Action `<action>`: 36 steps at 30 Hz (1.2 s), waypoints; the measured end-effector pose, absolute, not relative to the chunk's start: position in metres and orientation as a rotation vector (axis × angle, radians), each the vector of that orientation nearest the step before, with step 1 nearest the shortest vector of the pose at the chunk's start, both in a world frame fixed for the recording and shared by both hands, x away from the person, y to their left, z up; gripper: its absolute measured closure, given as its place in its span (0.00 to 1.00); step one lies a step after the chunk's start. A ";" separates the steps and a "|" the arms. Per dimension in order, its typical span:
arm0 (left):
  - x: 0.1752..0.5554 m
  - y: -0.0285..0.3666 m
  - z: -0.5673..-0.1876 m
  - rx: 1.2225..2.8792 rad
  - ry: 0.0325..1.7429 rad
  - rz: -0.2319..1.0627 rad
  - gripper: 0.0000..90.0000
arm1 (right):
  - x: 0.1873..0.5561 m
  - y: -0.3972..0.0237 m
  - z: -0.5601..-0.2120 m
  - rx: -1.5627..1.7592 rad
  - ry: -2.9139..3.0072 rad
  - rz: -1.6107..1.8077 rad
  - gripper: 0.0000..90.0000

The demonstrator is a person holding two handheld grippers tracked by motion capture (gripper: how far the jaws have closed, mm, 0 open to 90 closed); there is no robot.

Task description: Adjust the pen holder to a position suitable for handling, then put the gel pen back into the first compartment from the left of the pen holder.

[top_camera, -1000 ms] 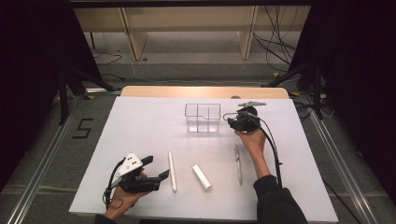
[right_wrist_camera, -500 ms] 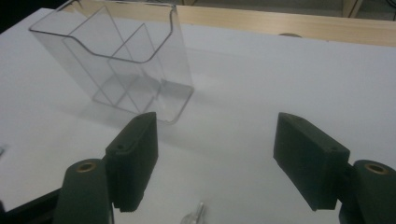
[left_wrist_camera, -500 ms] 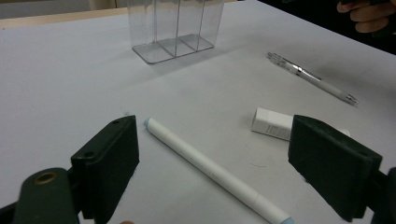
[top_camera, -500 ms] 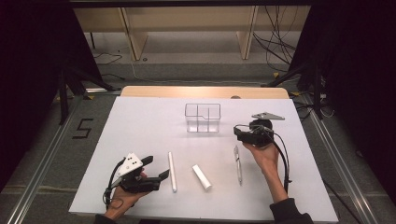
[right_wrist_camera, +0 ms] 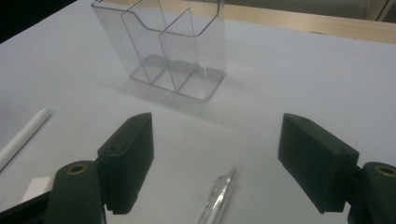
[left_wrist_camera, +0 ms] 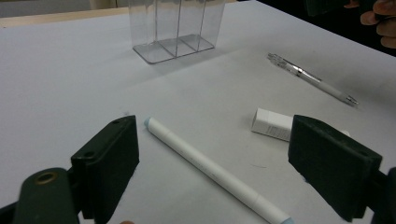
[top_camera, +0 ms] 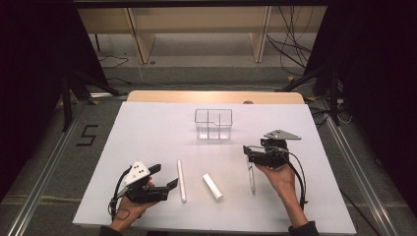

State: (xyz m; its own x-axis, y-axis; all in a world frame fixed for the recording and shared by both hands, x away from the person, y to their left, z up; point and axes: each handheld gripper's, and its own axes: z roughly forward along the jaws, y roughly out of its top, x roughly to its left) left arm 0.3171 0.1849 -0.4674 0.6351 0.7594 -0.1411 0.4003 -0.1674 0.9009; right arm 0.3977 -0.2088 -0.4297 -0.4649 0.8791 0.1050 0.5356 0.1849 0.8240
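While the white table [top_camera: 147, 128] spans mid-frame, the clear organizer [top_camera: 213, 123] sits upper-centre, apparently empty. The right gripper [right_wrist_camera: 217, 158] has jaws that have just been opening – wide apart, nothing held – w/ the pen [top_camera: 252, 178] lying under them, tip cut off at bottom edge. Likely next: lower, close on pen. The left gripper [left_wrist_camera: 212, 179] gapes idle over the white marker [left_wrist_camera: 215, 173]; eraser [left_wrist_camera: 273, 124] is partly hidden.

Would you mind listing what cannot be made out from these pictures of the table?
- Clear pen: in the right gripper view the bottom edge cuts off its lower part.
- White marker: in the left gripper view no print is readable on its barrel.
- Eraser: in the left gripper view the jaw of the left hand-held gripper hides one end.
- Clear organizer: in the high view it is too small to tell whether its compartments are empty.
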 end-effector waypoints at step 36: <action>0.317 0.186 -0.467 1.783 0.938 0.418 0.17 | 0.355 -0.199 -0.455 1.302 2.263 1.001 0.22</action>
State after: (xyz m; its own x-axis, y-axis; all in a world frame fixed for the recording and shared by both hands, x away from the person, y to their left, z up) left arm 0.3173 0.1855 -0.4671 0.6342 0.7595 -0.1447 0.4005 -0.1627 0.9017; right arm 0.3553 -0.1992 -0.4545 -0.5201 0.8527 0.0498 0.6105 0.3303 0.7199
